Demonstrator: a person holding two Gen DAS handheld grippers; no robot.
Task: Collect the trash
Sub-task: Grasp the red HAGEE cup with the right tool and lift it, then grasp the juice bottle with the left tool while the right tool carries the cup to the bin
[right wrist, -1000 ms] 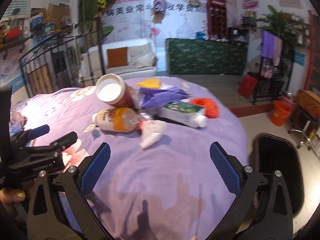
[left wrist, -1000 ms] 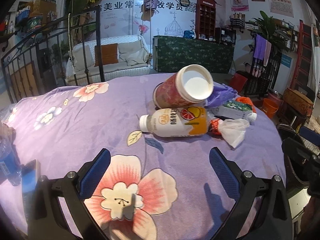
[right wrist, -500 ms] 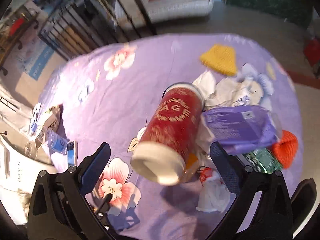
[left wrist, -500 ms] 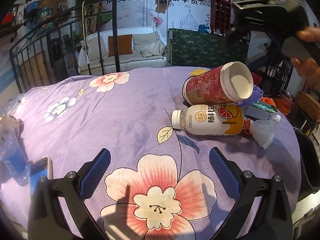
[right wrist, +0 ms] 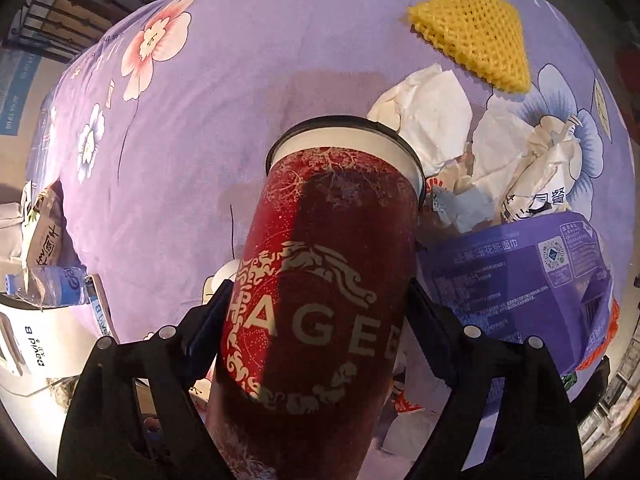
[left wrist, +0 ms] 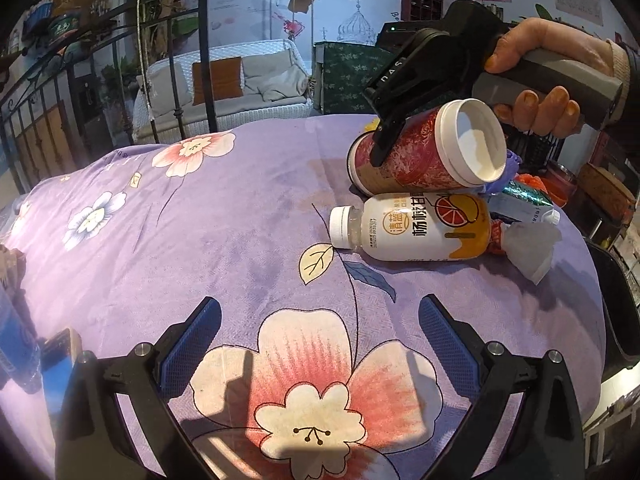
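Right tongs (right wrist: 316, 320) have just been closing around the red cup (right wrist: 320, 280) at frame centre, pads seemingly touching; squeeze gently. Left tongs (left wrist: 316, 344) gape empty.

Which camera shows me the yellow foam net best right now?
The right wrist view: the yellow foam net lies whole on the purple cloth, unobstructed. In the left wrist view the red cup hides nearly all of it.

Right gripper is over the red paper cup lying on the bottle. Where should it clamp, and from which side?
Clamp the red cup mid-body, from above, across its width. It lies on its side atop the bottle; the right gripper, jaws just closing, already straddles it.
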